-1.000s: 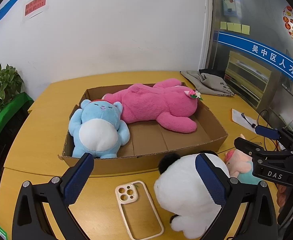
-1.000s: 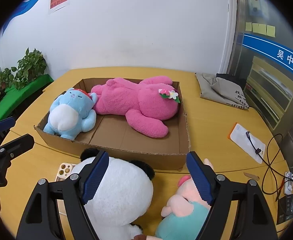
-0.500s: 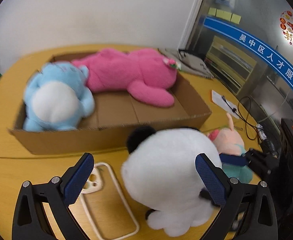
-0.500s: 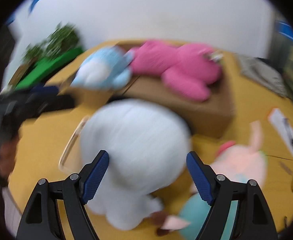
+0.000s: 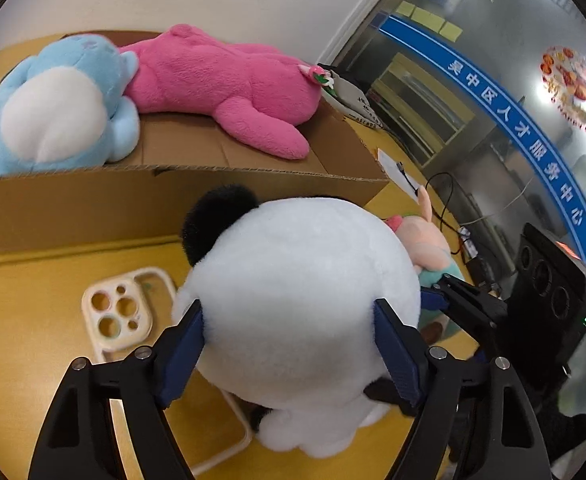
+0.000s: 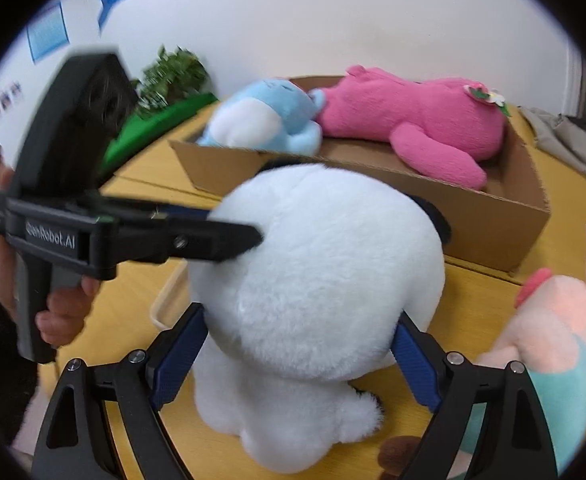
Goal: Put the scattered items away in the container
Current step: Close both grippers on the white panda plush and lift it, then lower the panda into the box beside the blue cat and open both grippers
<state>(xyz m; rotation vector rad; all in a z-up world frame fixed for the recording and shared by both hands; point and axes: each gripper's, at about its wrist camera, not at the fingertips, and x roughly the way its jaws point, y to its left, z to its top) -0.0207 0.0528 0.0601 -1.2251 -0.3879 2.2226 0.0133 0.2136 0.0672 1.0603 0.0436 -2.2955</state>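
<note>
The panda plush (image 5: 305, 312) sits upright on the table before the cardboard box (image 5: 173, 196). The left gripper (image 5: 289, 360) is closing round its head, pads seemingly touching; the right gripper (image 6: 297, 360) straddles it, opening.

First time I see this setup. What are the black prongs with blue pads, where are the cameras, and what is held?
No robot here: a person holds a hand-operated gripper in each hand, each with a fisheye camera looking along its two fingers. One picture is from the left gripper, the other from the right gripper. Both straddle the panda plush on the table: the left is closing, pads touching its fur; the right is opening, not clearly pressing. A phone case and a pink-and-teal plush lie loose nearby. The blue plush and pink plush already lie in the cardboard box.
</note>
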